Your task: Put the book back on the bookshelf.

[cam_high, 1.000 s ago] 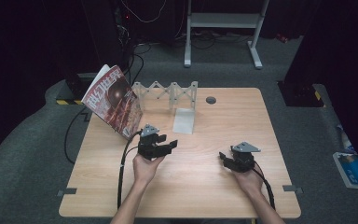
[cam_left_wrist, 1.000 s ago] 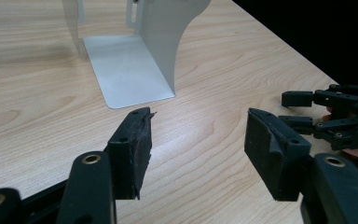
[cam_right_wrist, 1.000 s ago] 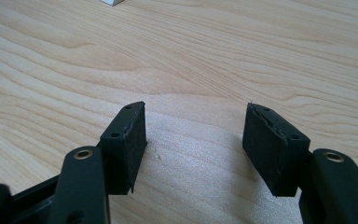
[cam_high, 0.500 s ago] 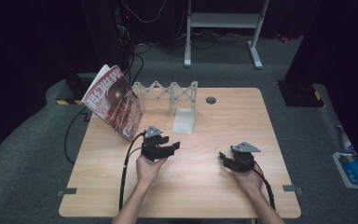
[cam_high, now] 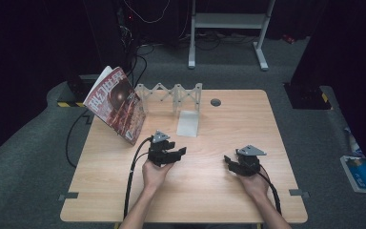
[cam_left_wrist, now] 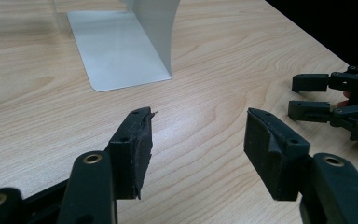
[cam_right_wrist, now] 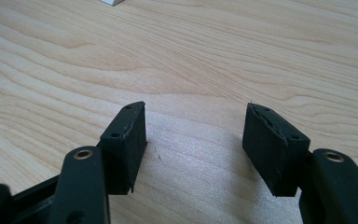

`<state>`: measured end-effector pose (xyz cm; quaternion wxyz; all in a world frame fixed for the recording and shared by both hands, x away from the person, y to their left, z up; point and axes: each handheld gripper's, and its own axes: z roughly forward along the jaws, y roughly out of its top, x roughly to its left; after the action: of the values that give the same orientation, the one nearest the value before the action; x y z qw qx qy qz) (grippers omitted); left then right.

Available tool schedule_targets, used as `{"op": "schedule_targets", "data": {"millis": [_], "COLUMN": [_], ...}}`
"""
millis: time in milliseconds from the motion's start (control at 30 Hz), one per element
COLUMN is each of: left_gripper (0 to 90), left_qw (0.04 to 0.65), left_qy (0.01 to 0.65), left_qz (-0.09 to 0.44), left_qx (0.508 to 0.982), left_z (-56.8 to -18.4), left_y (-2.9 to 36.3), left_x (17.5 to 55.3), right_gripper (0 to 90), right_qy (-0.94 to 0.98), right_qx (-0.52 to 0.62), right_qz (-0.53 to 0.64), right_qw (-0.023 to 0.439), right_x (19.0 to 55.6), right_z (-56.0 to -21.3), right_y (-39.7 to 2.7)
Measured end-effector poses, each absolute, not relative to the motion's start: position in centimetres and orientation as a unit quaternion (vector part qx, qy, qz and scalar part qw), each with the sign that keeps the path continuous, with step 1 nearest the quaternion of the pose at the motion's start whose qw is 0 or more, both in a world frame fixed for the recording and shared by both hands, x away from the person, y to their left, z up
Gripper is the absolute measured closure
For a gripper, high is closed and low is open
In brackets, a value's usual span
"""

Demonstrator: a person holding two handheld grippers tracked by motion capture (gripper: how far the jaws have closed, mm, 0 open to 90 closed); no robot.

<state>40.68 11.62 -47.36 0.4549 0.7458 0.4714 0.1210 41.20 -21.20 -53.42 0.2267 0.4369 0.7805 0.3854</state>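
bookend: white L-shaped metal bookend [cam_high: 188, 121] on the table [cam_high: 209, 200], flat foot on the wood pointing toward the person, upright plate at the far end against the folding rack [cam_high: 171, 93]; in the left gripper view [cam_left_wrist: 121, 51] it sits ahead and to the left of the jaws
bookend axis: foot runs roughly front-to-back on the table; upright plate stands across that, thin edge up
left gripper: [cam_high: 174, 153] in the person's left hand, jaws apart, nothing between them, bare wood under the pads [cam_left_wrist: 133, 149]; hovers just short of the foot's near edge, not touching
direction to bookend: from left gripper, forward and slightly right in the high view; near, small gap of table between
right gripper: [cam_high: 233, 163] in the right hand, jaws apart and empty [cam_right_wrist: 196, 140], low over the wood; well apart from the bookend, off to its near-right
nearer hand: left, clearly; likely the one to go for the bookend
book: red-covered book [cam_high: 116, 102] leaning tilted at the left end of the rack, beyond and left of the left gripper, apart from the bookend
next move guess: left gripper needs a short push forward to reach the foot or the upright; thin plate, so jaws probably have to straddle an edge
risk: smooth metal could slide on wood if nudged before the grip
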Motion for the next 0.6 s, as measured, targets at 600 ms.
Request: {"op": "schedule_targets", "data": {"millis": [600], "left_gripper": [42.2], "left_qw": [0.443], "left_qy": [0.476], "left_qz": [0.115], "left_qx": [0.751], "left_z": [-48.9], "left_y": [11.0], "left_x": [41.1], "right_gripper": [39.7], "right_qy": [0.780], "right_qx": [0.437], "right_qz": [0.385], "right_qw": [0.227], "right_x": [41.2], "right_z": [-53.4], "right_y": [-21.2]}}
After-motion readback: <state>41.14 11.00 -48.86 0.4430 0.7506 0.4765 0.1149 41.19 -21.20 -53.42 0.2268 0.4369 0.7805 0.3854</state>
